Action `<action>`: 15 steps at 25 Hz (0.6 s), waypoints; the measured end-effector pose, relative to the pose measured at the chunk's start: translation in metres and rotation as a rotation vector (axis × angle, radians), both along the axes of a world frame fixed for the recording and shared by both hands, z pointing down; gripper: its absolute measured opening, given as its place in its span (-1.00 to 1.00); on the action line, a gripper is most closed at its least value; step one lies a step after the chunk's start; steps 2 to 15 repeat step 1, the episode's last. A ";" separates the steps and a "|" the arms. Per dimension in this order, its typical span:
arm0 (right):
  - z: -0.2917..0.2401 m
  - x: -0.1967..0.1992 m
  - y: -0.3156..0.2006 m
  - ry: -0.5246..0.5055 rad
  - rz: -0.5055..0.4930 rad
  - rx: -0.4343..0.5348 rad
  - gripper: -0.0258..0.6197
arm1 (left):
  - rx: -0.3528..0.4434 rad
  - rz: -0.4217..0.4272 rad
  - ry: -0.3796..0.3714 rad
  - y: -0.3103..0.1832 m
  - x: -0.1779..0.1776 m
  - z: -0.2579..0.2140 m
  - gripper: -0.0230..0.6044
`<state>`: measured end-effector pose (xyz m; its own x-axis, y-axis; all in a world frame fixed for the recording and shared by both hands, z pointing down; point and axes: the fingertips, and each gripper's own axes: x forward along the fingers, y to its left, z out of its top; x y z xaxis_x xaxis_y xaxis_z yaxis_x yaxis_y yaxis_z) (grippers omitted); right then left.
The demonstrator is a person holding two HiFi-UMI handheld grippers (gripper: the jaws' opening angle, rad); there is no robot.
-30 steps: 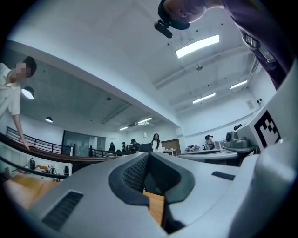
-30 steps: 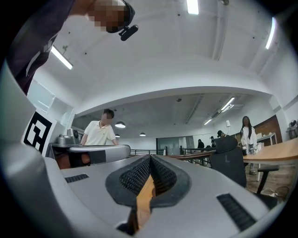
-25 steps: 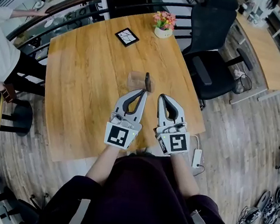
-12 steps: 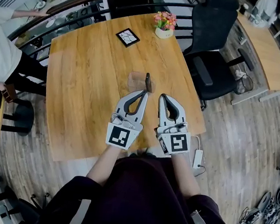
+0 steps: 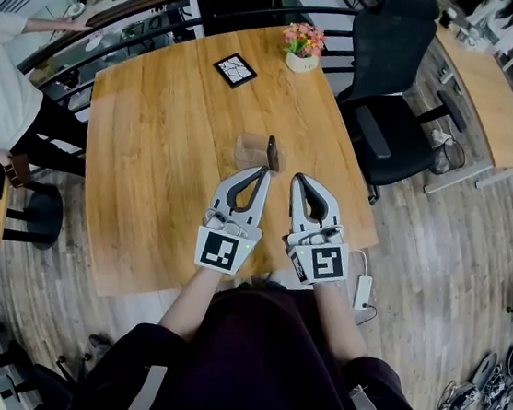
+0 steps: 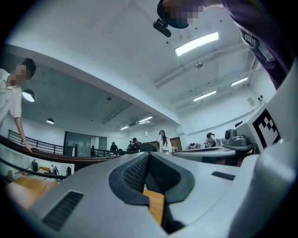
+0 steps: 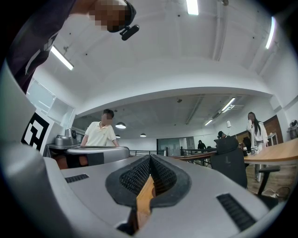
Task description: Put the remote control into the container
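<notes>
Both tongs are clenched on nothing. The left tongs (image 5: 262, 169) and the right tongs (image 5: 298, 177) lie side by side just below the middle of the frame, tips pressed together, with only bare counter (image 5: 150, 168) showing through the gaps. Just above them, at the centre, stands the container (image 5: 248, 147), low and see-through. The dark remote control (image 5: 271, 152) seems to stand on end inside it, against its right wall. From where I stand the job looks done, but shaky: the container looks light, the remote control tall, and the left tongs' tip is near. A careless nudge forward could topple both. Nothing else seems to be in the container.
</notes>
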<state>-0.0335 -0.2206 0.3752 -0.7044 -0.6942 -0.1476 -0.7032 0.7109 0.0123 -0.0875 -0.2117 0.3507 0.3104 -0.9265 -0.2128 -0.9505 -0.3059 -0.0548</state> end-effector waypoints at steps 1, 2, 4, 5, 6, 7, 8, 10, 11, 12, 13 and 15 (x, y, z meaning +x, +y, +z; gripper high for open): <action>0.000 0.000 0.000 0.000 0.001 0.000 -0.87 | 0.000 -0.001 -0.001 0.000 0.000 0.000 -0.89; 0.000 0.000 0.000 0.000 0.001 0.000 -0.87 | 0.000 -0.001 -0.001 0.000 0.000 0.000 -0.89; 0.000 0.000 0.000 0.000 0.001 0.000 -0.87 | 0.000 -0.001 -0.001 0.000 0.000 0.000 -0.89; 0.000 0.000 0.000 0.000 0.001 0.000 -0.87 | 0.000 -0.001 -0.001 0.000 0.000 0.000 -0.89; 0.000 0.000 0.000 0.000 0.001 0.000 -0.87 | 0.000 -0.001 -0.001 0.000 0.000 0.000 -0.89; 0.000 0.000 0.000 0.000 0.001 0.000 -0.87 | 0.000 -0.001 -0.001 0.000 0.000 0.000 -0.89; 0.000 0.000 0.000 0.000 0.001 0.000 -0.87 | 0.000 -0.001 -0.001 0.000 0.000 0.000 -0.89; 0.000 0.000 0.000 0.000 0.001 0.000 -0.87 | 0.000 -0.001 -0.001 0.000 0.000 0.000 -0.89; 0.000 0.000 0.000 0.000 0.001 0.000 -0.87 | 0.000 -0.001 -0.001 0.000 0.000 0.000 -0.89; 0.000 0.000 0.000 0.000 0.001 0.000 -0.87 | 0.000 -0.001 -0.001 0.000 0.000 0.000 -0.89; 0.000 0.000 0.000 0.000 0.001 0.000 -0.87 | 0.000 -0.001 -0.001 0.000 0.000 0.000 -0.89; 0.000 0.000 0.000 0.000 0.001 0.000 -0.87 | 0.000 -0.001 -0.001 0.000 0.000 0.000 -0.89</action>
